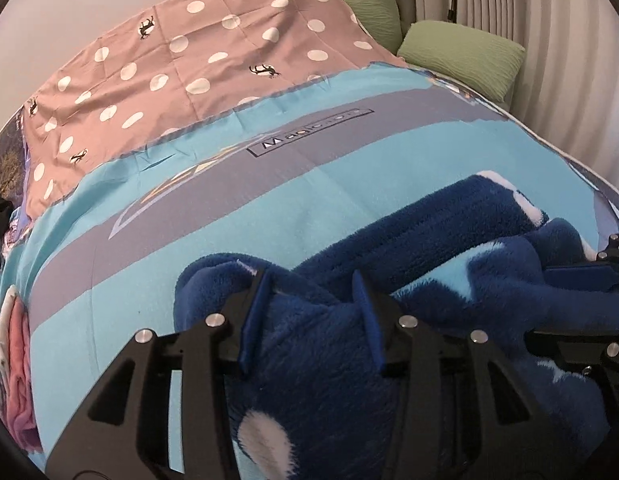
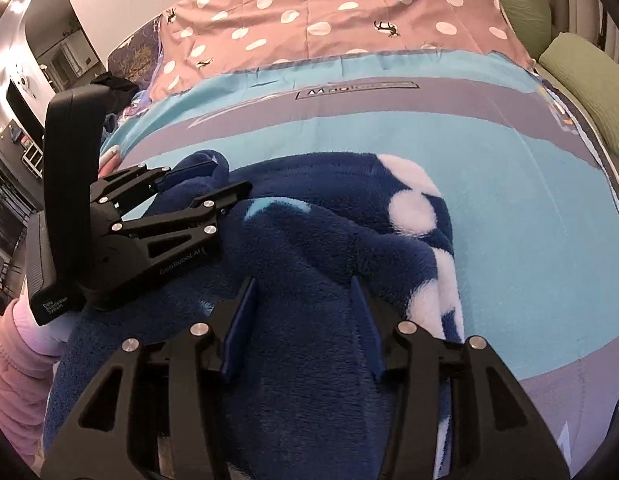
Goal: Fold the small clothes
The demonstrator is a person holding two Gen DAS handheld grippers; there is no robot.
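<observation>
A dark blue fleece garment (image 1: 337, 340) with white spots and a light blue patch lies rumpled on the blue bedspread (image 1: 269, 208). It also shows in the right wrist view (image 2: 329, 248). My left gripper (image 1: 311, 276) is open, its fingers spread over the fleece, with a raised fold of fleece between them. It also shows in the right wrist view (image 2: 225, 178) at the left, open around a raised fold. My right gripper (image 2: 303, 284) is open above the fleece. Its fingers (image 1: 577, 272) show at the right edge of the left wrist view.
A pink polka-dot sheet (image 1: 197, 60) covers the far part of the bed. Green pillows (image 1: 465, 52) lie at the far right by a curtain. A pile of pink and white clothes (image 1: 13, 344) lies at the left edge. A dark garment (image 2: 117, 84) lies far left.
</observation>
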